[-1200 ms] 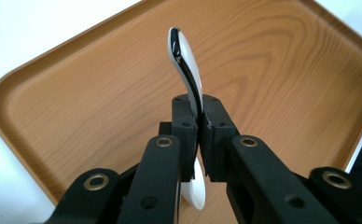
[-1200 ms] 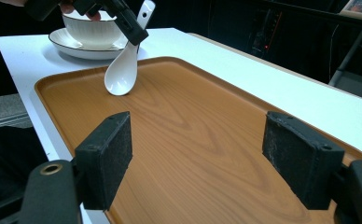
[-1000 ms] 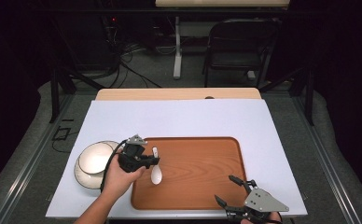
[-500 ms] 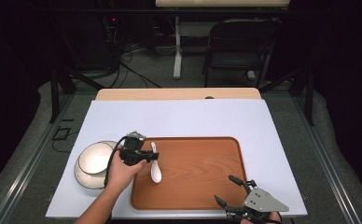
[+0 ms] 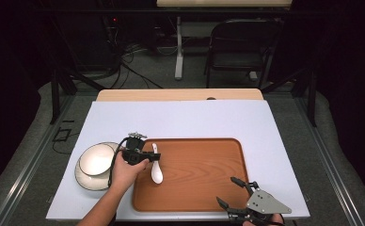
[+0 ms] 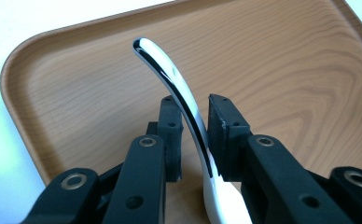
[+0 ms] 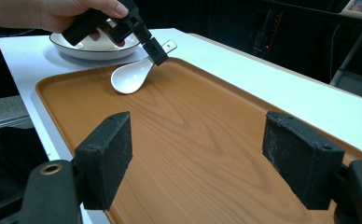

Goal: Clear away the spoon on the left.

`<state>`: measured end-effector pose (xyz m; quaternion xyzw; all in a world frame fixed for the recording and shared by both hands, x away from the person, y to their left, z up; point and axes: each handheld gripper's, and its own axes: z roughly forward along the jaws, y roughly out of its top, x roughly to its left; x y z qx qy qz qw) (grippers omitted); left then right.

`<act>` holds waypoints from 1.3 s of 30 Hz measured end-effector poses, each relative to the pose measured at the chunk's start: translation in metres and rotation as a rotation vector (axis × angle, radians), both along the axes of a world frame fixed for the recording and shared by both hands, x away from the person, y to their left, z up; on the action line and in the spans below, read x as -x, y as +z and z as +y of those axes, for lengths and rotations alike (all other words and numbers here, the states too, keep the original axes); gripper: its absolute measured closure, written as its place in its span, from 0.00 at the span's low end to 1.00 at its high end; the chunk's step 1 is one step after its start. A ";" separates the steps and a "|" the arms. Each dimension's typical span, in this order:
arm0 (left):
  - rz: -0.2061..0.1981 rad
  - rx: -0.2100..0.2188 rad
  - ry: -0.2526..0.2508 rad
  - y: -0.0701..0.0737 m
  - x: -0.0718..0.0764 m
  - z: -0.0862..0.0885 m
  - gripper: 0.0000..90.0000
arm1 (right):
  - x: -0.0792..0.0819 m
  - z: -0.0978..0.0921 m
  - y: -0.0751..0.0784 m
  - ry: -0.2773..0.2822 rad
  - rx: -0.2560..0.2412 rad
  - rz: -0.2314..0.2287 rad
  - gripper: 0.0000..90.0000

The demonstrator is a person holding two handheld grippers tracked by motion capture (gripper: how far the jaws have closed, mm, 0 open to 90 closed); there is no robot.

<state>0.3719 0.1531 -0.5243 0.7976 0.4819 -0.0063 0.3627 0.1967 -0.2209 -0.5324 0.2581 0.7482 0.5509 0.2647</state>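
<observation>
Nearest the person, the right gripper [image 5: 231, 192] hangs idle over the tray's [image 5: 204, 188] near edge, jaws wide apart with nothing between them. Farther in, at the tray's left end, the left gripper [image 5: 155, 157] has its jaws clamped on the handle of the white spoon [image 5: 156, 175], whose bowl touches or sits just above the wood. Beyond it, on the worktop [image 5: 190, 120], stands the bowl [image 5: 96, 159] on its plate [image 5: 87, 181]; I judge the spoon grasped, with its move either way left.

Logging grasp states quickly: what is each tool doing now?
Left tool: closed on the white spoon handle.
Right tool: open, holding nothing.
</observation>
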 end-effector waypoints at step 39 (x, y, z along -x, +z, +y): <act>0.040 -0.058 0.092 -0.012 -0.001 0.004 0.60 | 0.000 0.000 0.000 0.000 -0.001 -0.002 0.27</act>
